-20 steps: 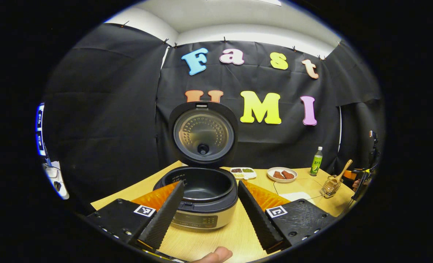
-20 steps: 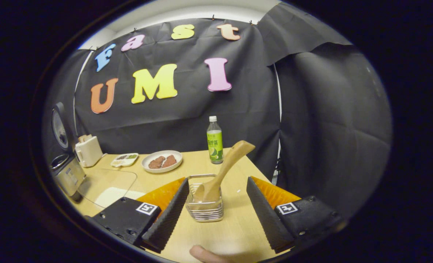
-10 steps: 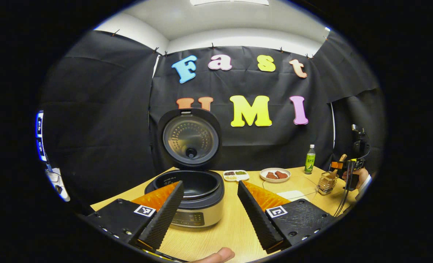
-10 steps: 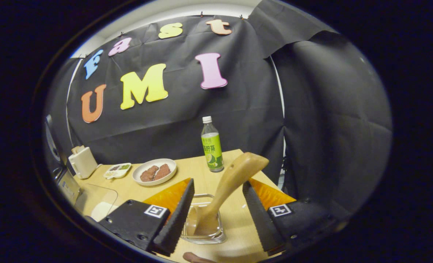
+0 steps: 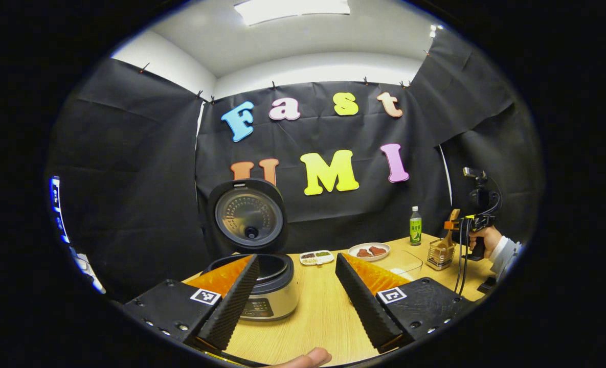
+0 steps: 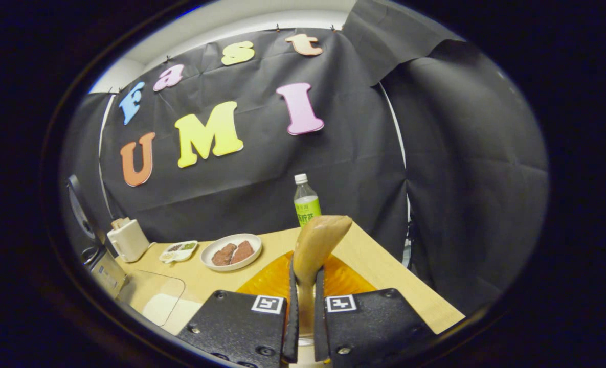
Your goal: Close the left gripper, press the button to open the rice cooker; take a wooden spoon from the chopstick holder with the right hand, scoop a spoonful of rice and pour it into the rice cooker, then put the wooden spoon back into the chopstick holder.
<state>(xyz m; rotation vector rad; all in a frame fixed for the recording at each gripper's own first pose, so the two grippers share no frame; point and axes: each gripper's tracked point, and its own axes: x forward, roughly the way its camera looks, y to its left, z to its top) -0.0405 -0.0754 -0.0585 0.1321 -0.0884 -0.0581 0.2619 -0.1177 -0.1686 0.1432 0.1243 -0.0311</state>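
Wooden tabletop (image 5: 323, 312) fills the space between the left gripper's (image 5: 295, 301) two fingers, which stand wide apart with nothing held. Just beyond its left finger sits the rice cooker (image 5: 267, 291), its lid (image 5: 247, 216) swung fully up and the dark inner pot exposed. Past the gap between the fingers, farther back, lie a small divided dish (image 5: 316, 257) and a plate (image 5: 369, 251) with two reddish pieces; a green bottle (image 5: 415, 226) stands behind them. Beyond the right finger, well apart, a wire chopstick holder (image 5: 440, 253) stands on the table, with the right gripper (image 5: 456, 225) above it in a person's hand (image 5: 481, 237).

In the right gripper view, the cooker's edge (image 6: 106, 271) sits far off to the left of the jaws, and a clear sheet (image 6: 149, 296) lies nearer. The right gripper's (image 6: 303, 327) fingers are drawn in tight on the handle of the wooden spoon (image 6: 313, 245), which rises between them, its rounded end in front of the bottle (image 6: 307, 204).
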